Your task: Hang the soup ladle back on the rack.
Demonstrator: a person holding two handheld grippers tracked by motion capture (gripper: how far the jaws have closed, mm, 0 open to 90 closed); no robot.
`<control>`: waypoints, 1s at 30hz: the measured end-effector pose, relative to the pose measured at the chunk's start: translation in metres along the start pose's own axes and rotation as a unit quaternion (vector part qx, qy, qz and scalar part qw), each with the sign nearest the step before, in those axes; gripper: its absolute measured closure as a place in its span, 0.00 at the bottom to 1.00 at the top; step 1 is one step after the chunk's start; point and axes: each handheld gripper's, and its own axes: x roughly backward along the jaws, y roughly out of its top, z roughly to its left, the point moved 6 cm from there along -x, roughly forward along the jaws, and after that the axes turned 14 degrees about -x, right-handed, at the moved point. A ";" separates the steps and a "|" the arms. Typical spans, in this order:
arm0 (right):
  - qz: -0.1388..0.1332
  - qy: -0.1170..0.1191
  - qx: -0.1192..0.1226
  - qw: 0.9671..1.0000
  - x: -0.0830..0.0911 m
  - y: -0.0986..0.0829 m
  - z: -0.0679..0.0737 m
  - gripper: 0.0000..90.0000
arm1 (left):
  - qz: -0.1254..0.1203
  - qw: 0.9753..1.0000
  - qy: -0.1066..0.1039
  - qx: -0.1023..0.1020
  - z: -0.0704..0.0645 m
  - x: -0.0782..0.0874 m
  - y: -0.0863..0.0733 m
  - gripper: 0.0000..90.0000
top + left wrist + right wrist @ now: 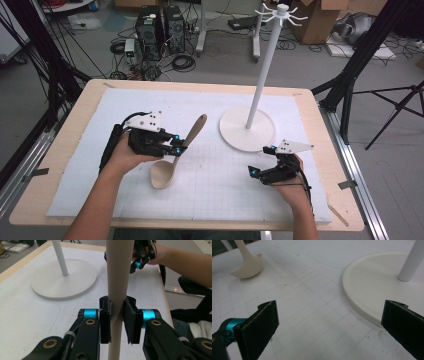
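Here, left tongs (179,145) clamp the spoon (172,159) handle — right tongs (256,172) gape wide, empty, beside the stand base (235,137) rim.

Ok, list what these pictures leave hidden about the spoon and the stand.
- Spoon: bowl and handle tip cut off by the left gripper view's edges.
- Stand: hooked top cut off by the right gripper view's upper edge.
- Left tongs: in the high view, too small to judge the grip.
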 end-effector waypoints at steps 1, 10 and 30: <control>0.000 0.000 0.000 1.000 0.000 0.000 0.000 0.00 | -0.002 1.000 0.000 0.001 0.002 0.000 0.002 0.85; -0.002 0.004 0.000 1.000 0.000 0.001 0.001 0.00 | -0.020 1.000 0.002 0.000 0.017 -0.001 0.026 0.85; -0.004 0.010 -0.001 1.000 0.000 0.001 0.002 0.00 | -0.016 1.000 -0.013 -0.007 0.057 -0.011 0.083 0.85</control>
